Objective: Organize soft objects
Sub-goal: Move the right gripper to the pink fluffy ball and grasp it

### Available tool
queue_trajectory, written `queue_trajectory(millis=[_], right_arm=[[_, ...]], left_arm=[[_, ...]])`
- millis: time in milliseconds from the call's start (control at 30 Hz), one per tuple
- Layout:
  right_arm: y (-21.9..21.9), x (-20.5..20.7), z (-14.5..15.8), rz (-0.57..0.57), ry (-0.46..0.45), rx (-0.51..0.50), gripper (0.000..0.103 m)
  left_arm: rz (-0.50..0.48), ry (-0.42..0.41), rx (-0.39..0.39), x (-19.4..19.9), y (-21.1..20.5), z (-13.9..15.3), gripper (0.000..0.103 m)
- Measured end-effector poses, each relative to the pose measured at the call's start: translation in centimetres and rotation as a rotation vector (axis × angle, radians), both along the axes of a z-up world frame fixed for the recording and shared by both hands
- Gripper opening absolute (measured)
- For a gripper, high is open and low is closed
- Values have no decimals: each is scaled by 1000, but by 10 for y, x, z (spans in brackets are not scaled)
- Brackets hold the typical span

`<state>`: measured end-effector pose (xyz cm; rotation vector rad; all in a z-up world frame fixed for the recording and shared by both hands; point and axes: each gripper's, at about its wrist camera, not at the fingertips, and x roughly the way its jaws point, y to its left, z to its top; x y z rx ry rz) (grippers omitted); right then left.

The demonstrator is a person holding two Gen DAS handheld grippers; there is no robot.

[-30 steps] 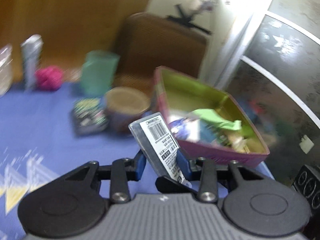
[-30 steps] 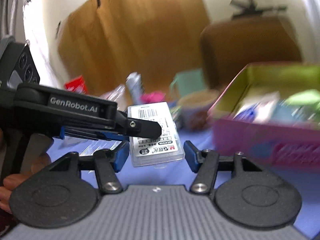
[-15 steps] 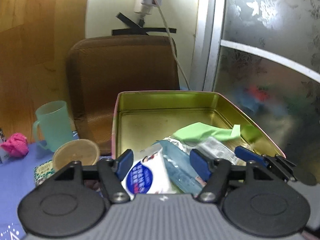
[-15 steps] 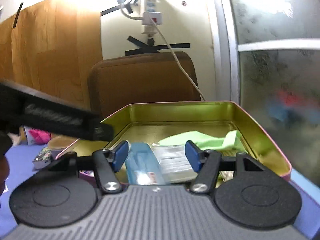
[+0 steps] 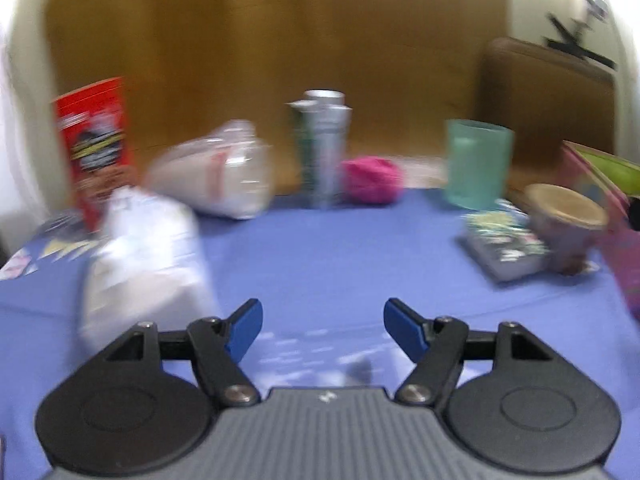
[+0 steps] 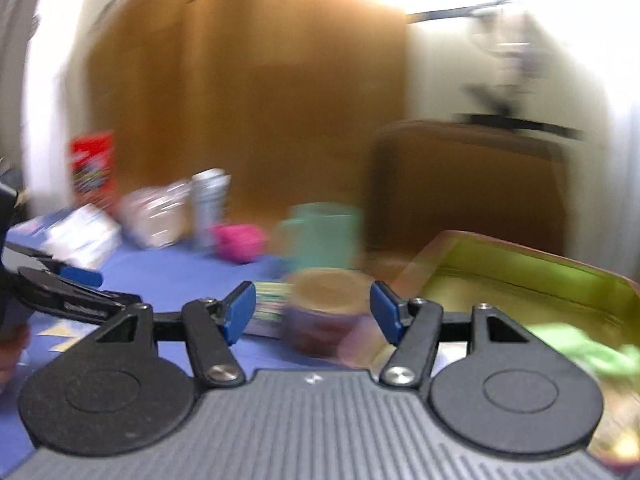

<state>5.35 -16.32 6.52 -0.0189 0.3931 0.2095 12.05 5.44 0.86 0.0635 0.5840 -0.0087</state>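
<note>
My left gripper (image 5: pixel 323 320) is open and empty above the blue tablecloth (image 5: pixel 320 264). A white soft pack (image 5: pixel 144 256) lies just left of it. A clear plastic bag (image 5: pixel 218 178) and a pink yarn ball (image 5: pixel 372 179) lie at the back. My right gripper (image 6: pixel 313 307) is open and empty, near the left corner of the pink tin box (image 6: pixel 532 276), which holds a green cloth (image 6: pixel 580 350). The left gripper (image 6: pixel 76 276) shows at the left of the right wrist view. Both views are blurred.
A red box (image 5: pixel 94 140), a silver tube (image 5: pixel 326 152) and a teal cup (image 5: pixel 478 164) stand at the back. A brown-lidded pot (image 5: pixel 568 224) and a patterned packet (image 5: pixel 504 244) sit by the tin. A brown chair (image 6: pixel 468 188) stands behind.
Both grippers have swung left, away from the tin box and toward the table's items. Half a second ago they looked into the tin. A second ago the left one held a barcode case.
</note>
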Motion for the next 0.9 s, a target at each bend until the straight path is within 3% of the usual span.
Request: queue_trajectory(millis=[167,300,433,500,567,667,900], right_arm=[[89,98,-5,172,92,-126,66],[138,189,-25,138,187,-283,66],[160,248,-49,96,254,-399,66],[165,266,-62,67,304,-431,57],[163,267,-67,48,310,-420,50],[156,239,-62,75,285,-409,49],[116,102,-45,201,230,-380,50]], left_arm=[[9,-35,-158,-4,36,-1,72],[-5,-21,-179,-1,39,1,72],[-14,-19,-159,1,35,-1,73],[-14,-18,-148,0,34,-1,74],[-12,-17,-147,0,34,-2,74],[-1,-16,-160,0,38,-2,75],[0,29,-206,3,44,-6,77]])
